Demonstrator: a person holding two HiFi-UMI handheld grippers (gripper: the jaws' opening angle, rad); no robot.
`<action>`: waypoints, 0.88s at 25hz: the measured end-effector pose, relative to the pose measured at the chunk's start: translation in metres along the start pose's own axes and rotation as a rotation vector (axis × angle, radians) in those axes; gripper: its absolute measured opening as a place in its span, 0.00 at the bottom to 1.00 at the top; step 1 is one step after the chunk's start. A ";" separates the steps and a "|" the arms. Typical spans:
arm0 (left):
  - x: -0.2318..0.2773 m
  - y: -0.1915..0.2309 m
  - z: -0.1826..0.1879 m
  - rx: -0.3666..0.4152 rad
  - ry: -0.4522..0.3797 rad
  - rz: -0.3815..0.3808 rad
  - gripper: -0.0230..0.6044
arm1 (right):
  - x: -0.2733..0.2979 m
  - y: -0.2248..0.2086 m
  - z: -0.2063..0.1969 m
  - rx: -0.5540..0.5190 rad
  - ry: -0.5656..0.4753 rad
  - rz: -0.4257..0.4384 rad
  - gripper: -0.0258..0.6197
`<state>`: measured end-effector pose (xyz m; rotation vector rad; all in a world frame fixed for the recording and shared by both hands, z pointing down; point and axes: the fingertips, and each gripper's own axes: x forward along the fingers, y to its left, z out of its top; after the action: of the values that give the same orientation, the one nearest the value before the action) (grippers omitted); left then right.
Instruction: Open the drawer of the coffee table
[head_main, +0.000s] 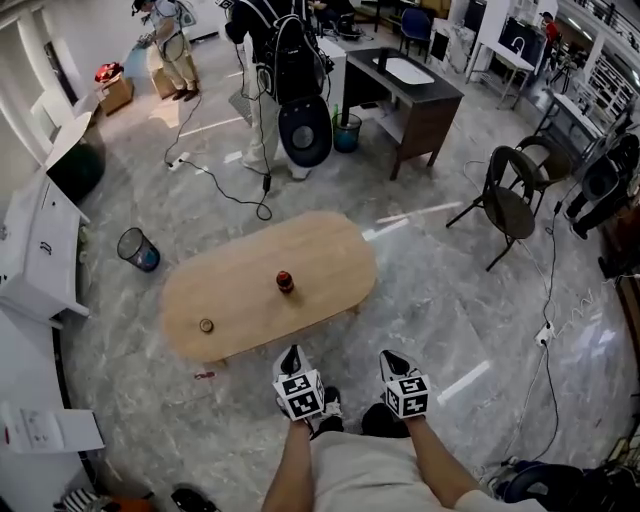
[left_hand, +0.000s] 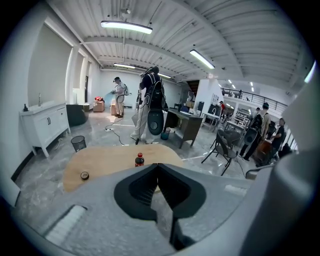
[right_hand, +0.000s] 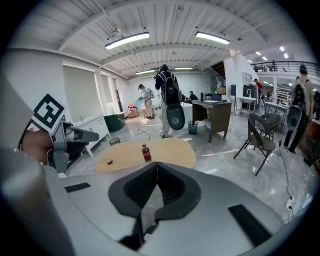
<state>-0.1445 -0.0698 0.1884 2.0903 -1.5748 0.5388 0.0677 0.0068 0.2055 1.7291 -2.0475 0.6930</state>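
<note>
No wording is legible. The label of the bottle on the coffee table is too small to read. The cubes on the left gripper and right gripper show only square markers.

One oval wooden table stood on the floor. On it were one dark bottle and one small round object. Two bins were nearby: a mesh bin and a blue bin. Two dark chairs stood together, the near chair and the far chair. Two grippers showed: the left gripper and the right gripper.
</note>
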 end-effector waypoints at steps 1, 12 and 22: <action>-0.001 -0.003 0.001 0.017 -0.003 0.006 0.05 | 0.001 -0.001 0.002 -0.006 -0.002 0.012 0.06; -0.024 -0.060 -0.008 0.001 -0.026 0.031 0.05 | -0.021 -0.054 0.046 0.038 -0.074 0.118 0.06; -0.037 -0.102 0.010 0.027 -0.091 -0.016 0.05 | -0.037 -0.079 0.062 0.102 -0.109 0.309 0.06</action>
<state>-0.0560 -0.0233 0.1460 2.1734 -1.6080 0.4673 0.1542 -0.0095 0.1444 1.5471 -2.4247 0.8241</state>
